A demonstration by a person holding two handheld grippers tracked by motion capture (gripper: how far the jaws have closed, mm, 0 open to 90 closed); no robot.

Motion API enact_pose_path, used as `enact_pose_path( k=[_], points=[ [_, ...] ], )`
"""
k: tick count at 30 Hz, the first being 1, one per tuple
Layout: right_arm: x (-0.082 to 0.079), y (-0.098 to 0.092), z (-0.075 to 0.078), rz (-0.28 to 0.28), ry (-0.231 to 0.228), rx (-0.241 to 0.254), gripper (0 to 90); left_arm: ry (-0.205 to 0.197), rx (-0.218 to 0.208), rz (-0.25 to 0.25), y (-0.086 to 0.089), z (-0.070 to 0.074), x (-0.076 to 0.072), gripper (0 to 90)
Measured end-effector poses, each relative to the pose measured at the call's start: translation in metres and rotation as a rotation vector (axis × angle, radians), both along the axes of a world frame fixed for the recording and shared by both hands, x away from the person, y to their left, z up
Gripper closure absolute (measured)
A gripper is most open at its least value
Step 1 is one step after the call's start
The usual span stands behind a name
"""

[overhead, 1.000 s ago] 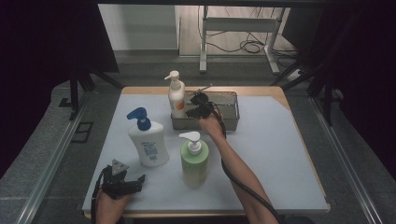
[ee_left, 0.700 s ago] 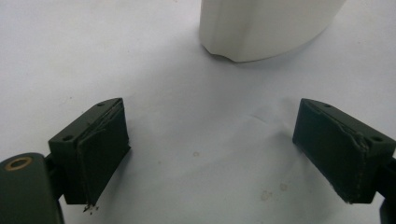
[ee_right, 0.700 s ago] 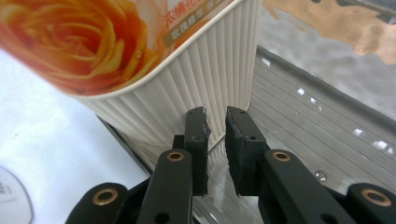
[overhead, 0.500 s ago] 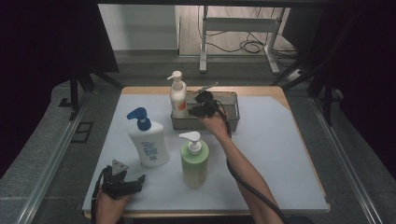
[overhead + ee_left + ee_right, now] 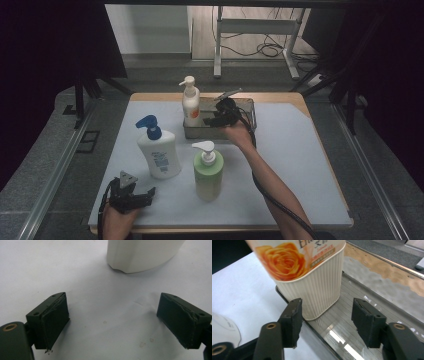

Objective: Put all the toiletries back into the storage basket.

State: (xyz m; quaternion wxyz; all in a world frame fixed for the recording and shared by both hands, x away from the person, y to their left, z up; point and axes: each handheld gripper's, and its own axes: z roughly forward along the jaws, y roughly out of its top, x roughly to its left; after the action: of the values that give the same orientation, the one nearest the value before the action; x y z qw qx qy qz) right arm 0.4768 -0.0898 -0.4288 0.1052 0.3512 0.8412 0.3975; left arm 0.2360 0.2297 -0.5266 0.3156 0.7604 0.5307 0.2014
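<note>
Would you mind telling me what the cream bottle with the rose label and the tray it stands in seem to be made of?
The cream bottle looks like matte plastic, judging by its moulded vertical ribs. The tray appears to be polished metal, probably stainless steel: its floor mirrors the lights and the bottle's base.

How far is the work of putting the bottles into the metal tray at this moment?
Done: the cream bottle with the rose label stands upright in the metal tray. In hand: the right gripper has just been opening, and its pads are clear of that bottle. Left: the blue-pump white bottle and the green bottle stand on the table, and the left gripper rests open and empty.
</note>
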Motion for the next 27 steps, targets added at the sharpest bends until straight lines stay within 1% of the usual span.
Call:
enact_pose_path(
  k=[6, 8, 15, 21, 27],
  points=[
    [-0.01, -0.002, 0.004, 0.019, -0.036, -0.01, 34.2, 0.0, -0.001, 0.001, 0.0, 0.0, 0.0, 10.1],
    [-0.014, -0.004, 0.005, 0.025, -0.046, -0.015, 33.4, 0.0, -0.001, 0.001, 0.0, 0.0, 0.0, 10.1],
    [-0.025, -0.011, 0.011, 0.039, -0.072, -0.025, 25.6, -0.001, -0.002, 0.001, 0.0, 0.0, 0.0, 10.1],
    [-0.035, -0.018, 0.014, 0.051, -0.082, -0.017, 19.2, -0.002, -0.004, 0.001, 0.0, 0.0, 0.0, 10.1],
    [-0.043, -0.026, 0.014, 0.072, -0.082, -0.017, 15.2, -0.004, -0.005, 0.002, 0.0, 0.0, 0.0, 10.1]
  ],
)
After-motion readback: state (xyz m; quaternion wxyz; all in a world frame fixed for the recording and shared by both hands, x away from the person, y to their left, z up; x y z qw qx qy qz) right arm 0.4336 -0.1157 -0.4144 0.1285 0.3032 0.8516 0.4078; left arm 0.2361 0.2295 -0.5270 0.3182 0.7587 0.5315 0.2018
